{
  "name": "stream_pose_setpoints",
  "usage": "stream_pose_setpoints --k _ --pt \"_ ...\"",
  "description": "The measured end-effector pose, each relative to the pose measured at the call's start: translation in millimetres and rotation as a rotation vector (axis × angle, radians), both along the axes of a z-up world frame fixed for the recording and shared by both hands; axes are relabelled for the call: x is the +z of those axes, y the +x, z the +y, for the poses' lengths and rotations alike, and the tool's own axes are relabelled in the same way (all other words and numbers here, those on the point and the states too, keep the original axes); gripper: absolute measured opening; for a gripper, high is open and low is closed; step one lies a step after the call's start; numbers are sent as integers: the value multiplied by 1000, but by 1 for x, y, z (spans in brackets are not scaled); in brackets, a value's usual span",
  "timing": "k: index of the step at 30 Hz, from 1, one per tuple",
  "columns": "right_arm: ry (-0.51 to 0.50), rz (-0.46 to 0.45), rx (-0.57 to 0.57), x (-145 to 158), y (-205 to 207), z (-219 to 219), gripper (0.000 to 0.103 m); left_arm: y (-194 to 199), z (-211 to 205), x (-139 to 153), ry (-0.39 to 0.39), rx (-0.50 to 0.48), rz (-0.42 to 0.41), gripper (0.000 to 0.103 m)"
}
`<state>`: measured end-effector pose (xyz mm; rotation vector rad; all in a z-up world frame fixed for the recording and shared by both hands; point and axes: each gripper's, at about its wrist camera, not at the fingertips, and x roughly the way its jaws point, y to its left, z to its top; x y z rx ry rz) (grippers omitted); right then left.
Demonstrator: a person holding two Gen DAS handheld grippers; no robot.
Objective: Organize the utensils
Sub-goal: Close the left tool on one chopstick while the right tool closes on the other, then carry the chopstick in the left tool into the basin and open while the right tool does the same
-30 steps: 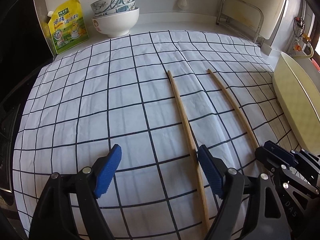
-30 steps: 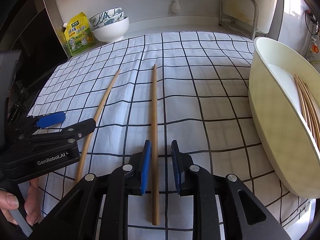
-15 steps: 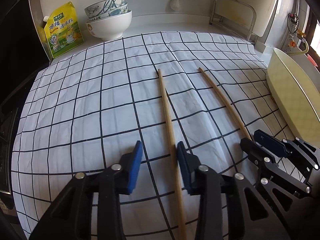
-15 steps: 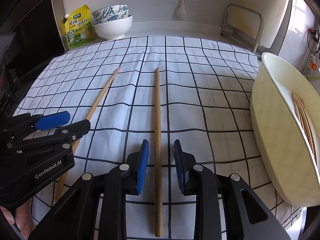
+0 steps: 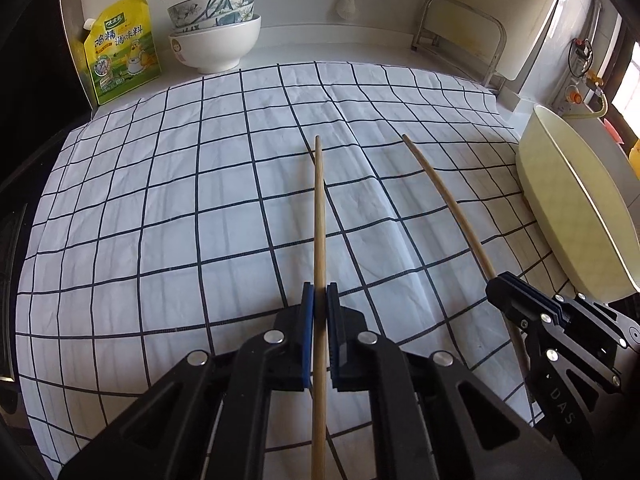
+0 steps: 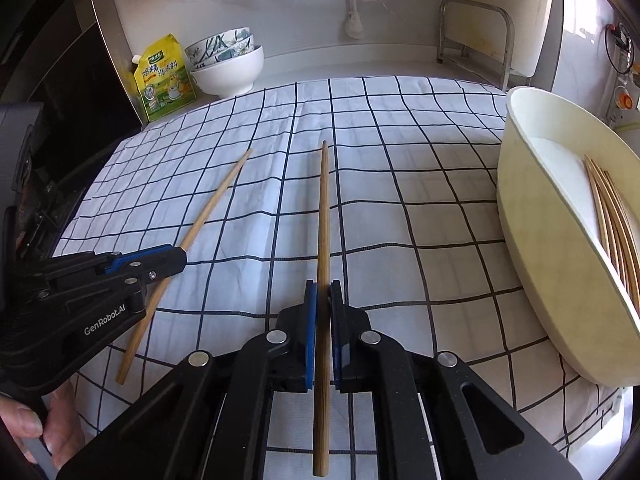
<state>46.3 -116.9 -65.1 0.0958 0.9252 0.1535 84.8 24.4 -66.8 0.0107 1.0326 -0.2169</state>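
Note:
Two long wooden chopsticks lie over a white checked cloth (image 5: 160,200). My left gripper (image 5: 320,296) is shut on the left chopstick (image 5: 319,220); it also shows in the right wrist view (image 6: 216,204), with the left gripper (image 6: 176,258) on it. My right gripper (image 6: 323,292) is shut on the right chopstick (image 6: 323,216), which also shows in the left wrist view (image 5: 444,204) with the right gripper (image 5: 500,286) at its near part. A cream oval tray (image 6: 532,216) on the right holds several chopsticks (image 6: 612,216).
Stacked bowls (image 5: 216,36) and a yellow-green seasoning pouch (image 5: 120,48) stand at the back left. A metal rack (image 5: 460,28) with a white board stands at the back right. A dark appliance borders the left edge.
Both grippers closed on their chopsticks: the left from wide open, the right from a narrow gap. Both views moved forward slightly.

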Motion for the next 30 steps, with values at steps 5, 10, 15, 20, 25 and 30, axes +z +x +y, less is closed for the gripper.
stream_pose_setpoints --k 5,10,15,20,25,30 --pt "38 -67 -23 29 -11 -14 6 -2 -7 24 -29 -11 -36 7" --pt "55 -135 -77 59 -22 -45 6 -1 -34 55 -57 -69 -89 7" --pt "45 -187 -162 81 -30 -89 6 6 -77 85 -104 -164 -135 7" --pt "38 -221 -263 95 -34 -140 6 15 -130 112 -156 -268 -167 7" --pt "50 -208 -370 89 -37 -189 6 22 -189 119 -145 -355 -181 7" --pt "54 -172 -446 74 -40 -225 6 27 -236 109 -131 -416 -151 7"
